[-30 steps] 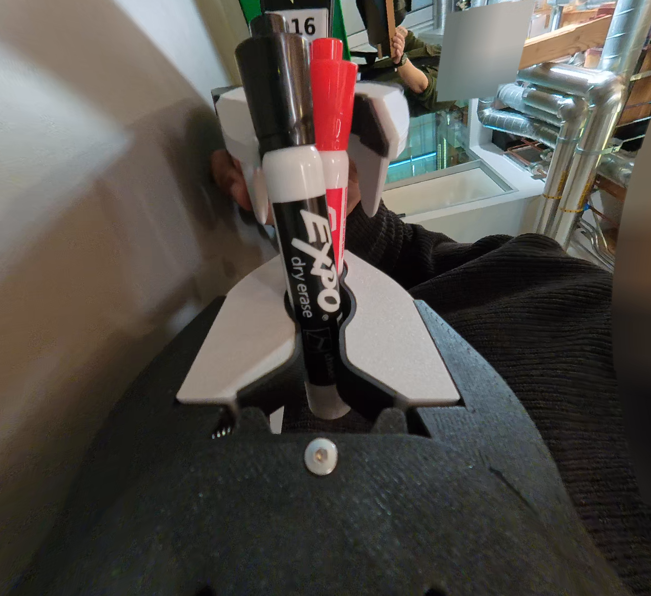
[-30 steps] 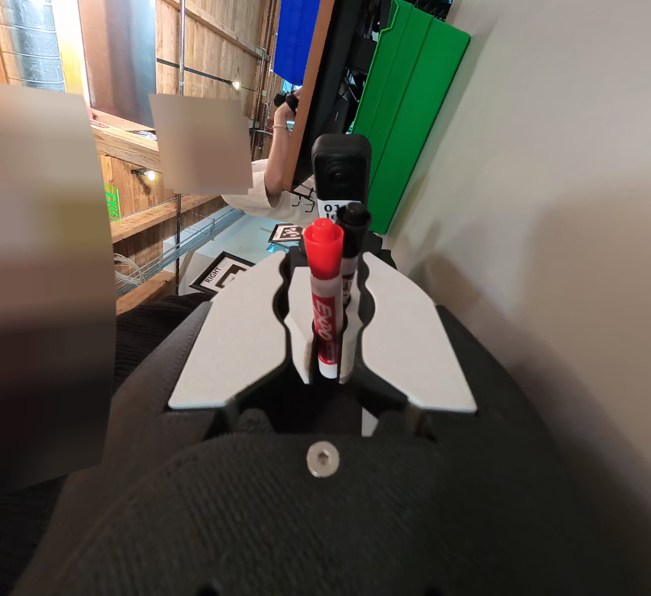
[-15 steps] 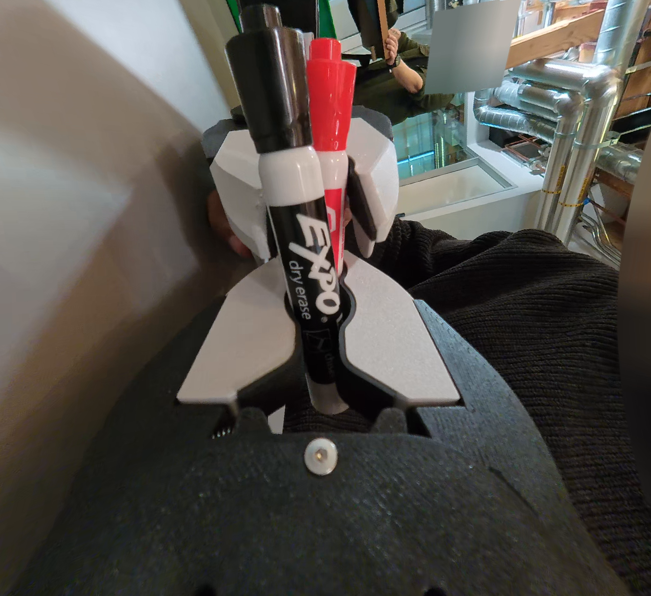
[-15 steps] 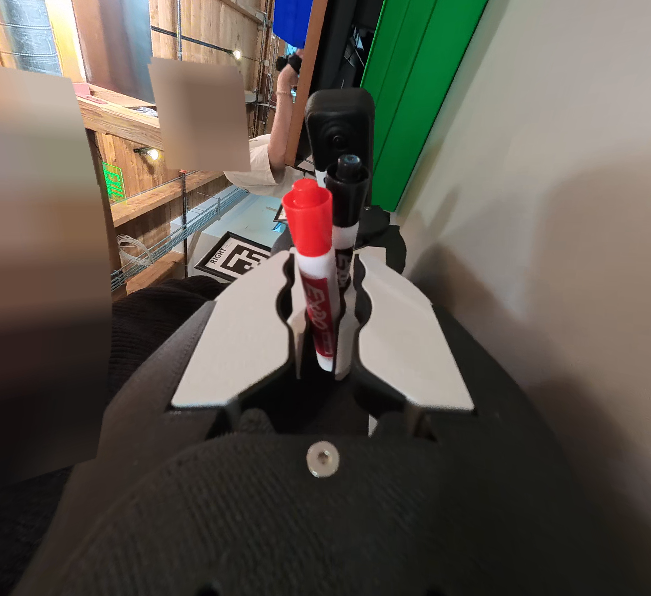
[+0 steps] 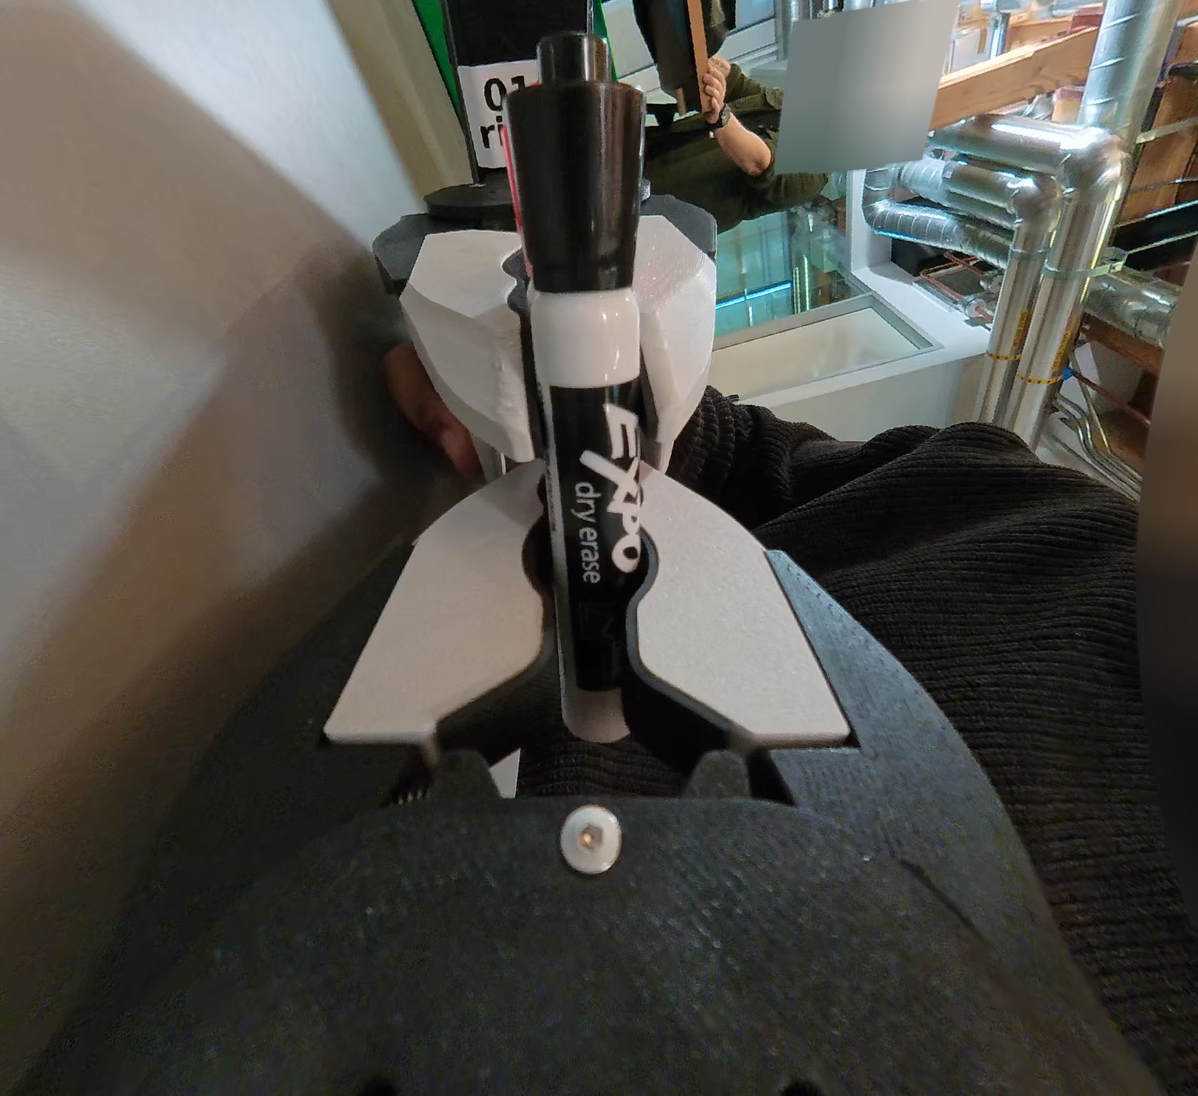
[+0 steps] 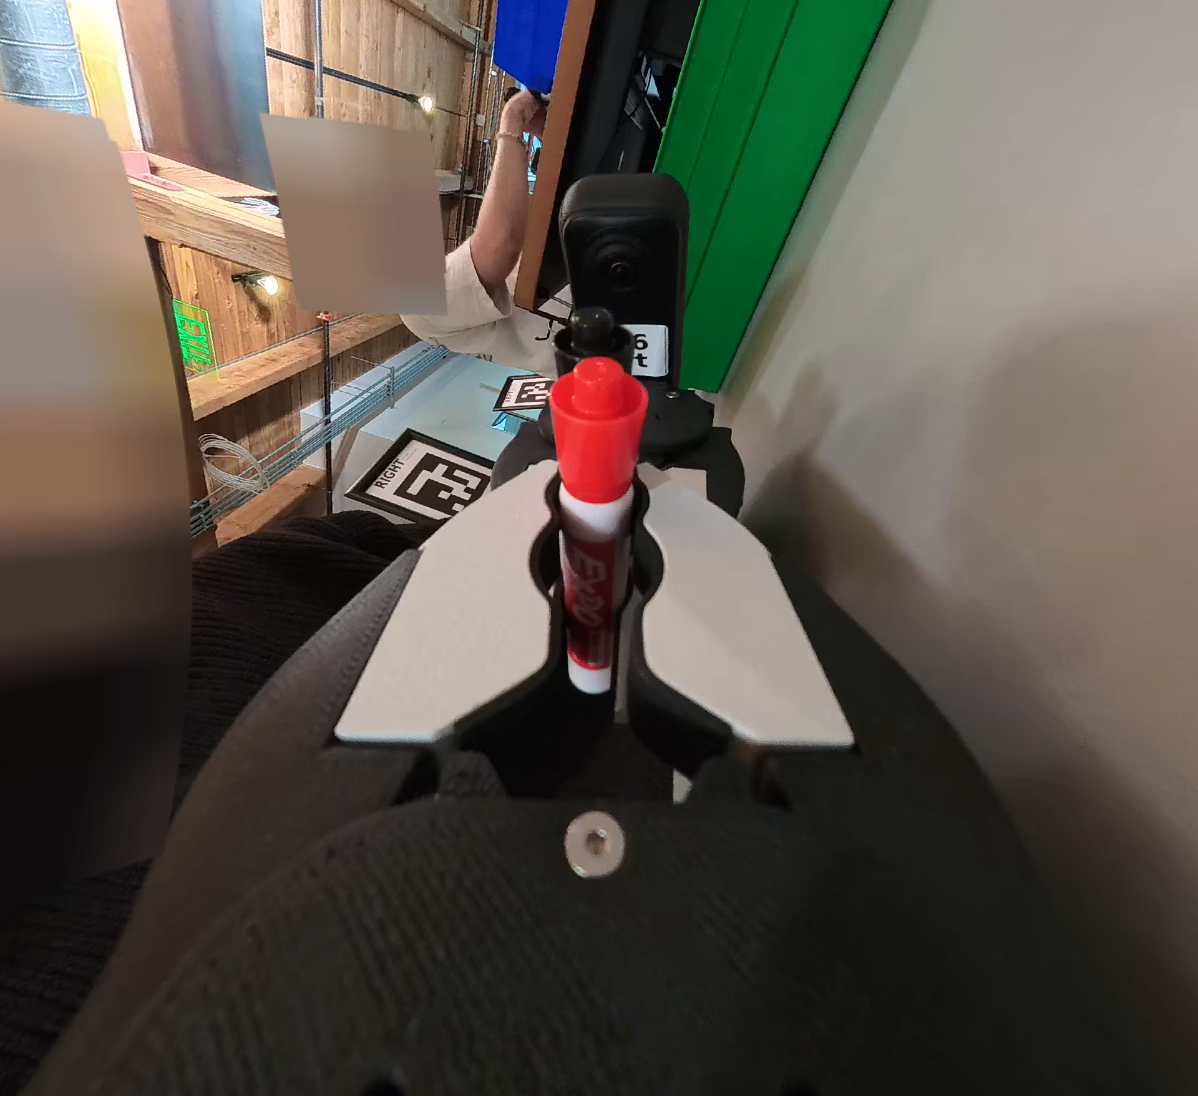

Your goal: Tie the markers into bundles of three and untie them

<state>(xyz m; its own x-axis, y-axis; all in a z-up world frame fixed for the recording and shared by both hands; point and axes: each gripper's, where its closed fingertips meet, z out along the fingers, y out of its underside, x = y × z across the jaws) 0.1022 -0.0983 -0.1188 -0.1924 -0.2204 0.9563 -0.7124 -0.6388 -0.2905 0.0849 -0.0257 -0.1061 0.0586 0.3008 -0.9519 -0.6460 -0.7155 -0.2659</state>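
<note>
Beside the pale wall [image 6: 1011,222], marker bundle [image 5: 587,365] between both claws, seemingly clamped.

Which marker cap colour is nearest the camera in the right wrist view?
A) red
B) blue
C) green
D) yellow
A: the red marker stands in front, clamped between the fingers of the right tool, with a black marker partly hidden behind it.
</note>
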